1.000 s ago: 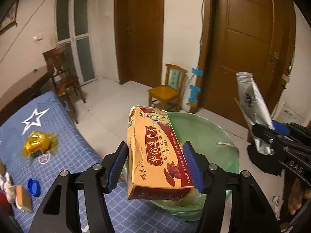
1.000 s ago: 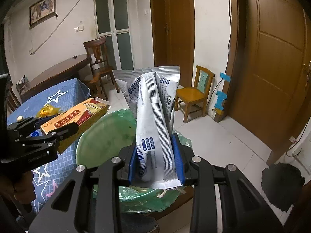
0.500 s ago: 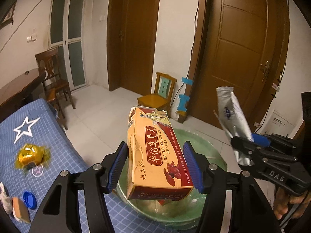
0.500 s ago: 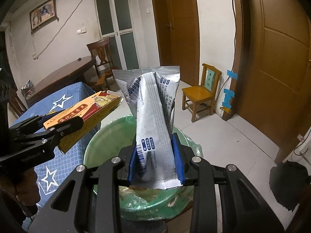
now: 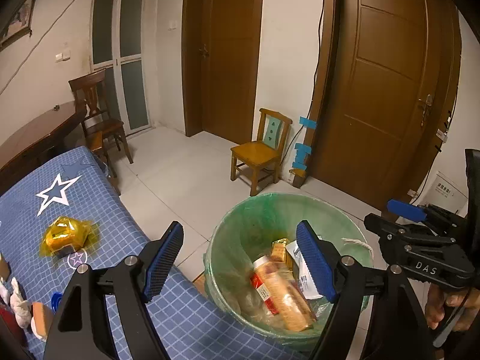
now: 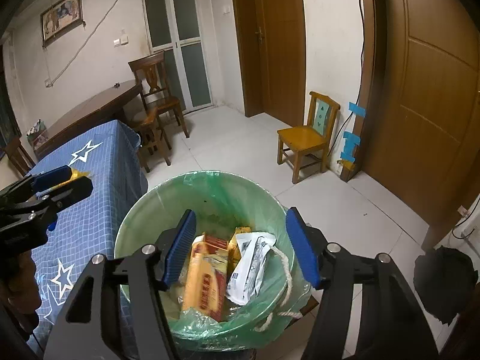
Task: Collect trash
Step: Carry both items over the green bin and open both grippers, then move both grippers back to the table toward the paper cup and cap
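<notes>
Nearest, both the left hand-held gripper [image 5: 240, 258] and the right hand-held gripper [image 6: 240, 246] hang over the green-lined bin [image 6: 150, 207] with jaws spread wide and nothing between them. The orange carton [image 6: 204, 282] and silver pouch [image 6: 252, 261] lie inside it. The carton leans high against the liner, so more trash may spill or drag the loose bag down. Farther off, the gold wrapper [image 5: 64, 235] on the blue tabletop [image 5: 99, 207] is thin and crinkly and could slip a pinch.
</notes>
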Demonstrator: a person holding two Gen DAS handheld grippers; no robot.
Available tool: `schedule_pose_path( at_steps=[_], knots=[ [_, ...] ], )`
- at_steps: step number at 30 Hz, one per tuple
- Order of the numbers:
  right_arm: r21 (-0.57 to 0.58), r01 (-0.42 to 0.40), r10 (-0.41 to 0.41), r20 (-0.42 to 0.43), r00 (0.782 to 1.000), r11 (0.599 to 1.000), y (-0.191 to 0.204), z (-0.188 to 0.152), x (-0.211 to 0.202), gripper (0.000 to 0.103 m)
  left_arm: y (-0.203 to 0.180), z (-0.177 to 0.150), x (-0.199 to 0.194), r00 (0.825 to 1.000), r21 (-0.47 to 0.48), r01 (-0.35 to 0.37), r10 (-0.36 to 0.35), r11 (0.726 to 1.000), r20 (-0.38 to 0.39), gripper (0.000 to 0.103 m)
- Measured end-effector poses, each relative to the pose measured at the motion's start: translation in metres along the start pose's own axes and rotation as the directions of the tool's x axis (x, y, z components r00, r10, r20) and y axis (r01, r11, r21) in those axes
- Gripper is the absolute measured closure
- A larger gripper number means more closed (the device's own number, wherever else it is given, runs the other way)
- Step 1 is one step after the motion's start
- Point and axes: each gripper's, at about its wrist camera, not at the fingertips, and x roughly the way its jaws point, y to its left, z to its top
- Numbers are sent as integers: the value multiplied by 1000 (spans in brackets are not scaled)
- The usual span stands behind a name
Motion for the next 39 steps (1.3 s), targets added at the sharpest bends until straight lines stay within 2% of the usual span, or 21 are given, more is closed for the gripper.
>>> schedule_pose_path(
  at_steps=[8,14,18,22,27,29,32,36,39],
  knots=[
    [-39,-18,19,28,999,999,22,-3,-13,44,-4,-17,-17,999,6,-38,38,999,6,24],
    [-50,-58,61,57,997,997,39,-8,-23,44,3,-38,-52,995,-1,-92,92,996,36,23],
    [-93,-83,91,86,992,992,64,-14,-31,53,18,-57,-86,990,-38,-129,131,991,48,22],
    [-118,-152,163,90,983,981,92,-22,-36,59,38,-79,-120,977,-58,-200,204,978,68,22],
    [-165,-237,249,59,967,957,133,-34,-37,65,64,-114,-169,947,-95,-304,311,948,75,22],
    [-191,-267,280,46,959,945,149,-40,-38,68,77,-134,-192,921,-111,-373,382,921,77,22],
    [-237,-321,334,14,943,917,180,-50,-40,77,98,-162,-220,896,-149,-429,441,891,55,21],
    [-301,-381,388,-39,921,874,219,-66,-39,84,136,-205,-260,858,-253,-499,514,829,-8,21],
    [-325,-424,420,-85,904,846,244,-76,-36,84,162,-235,-292,827,-336,-541,560,771,-46,21]
  ],
)
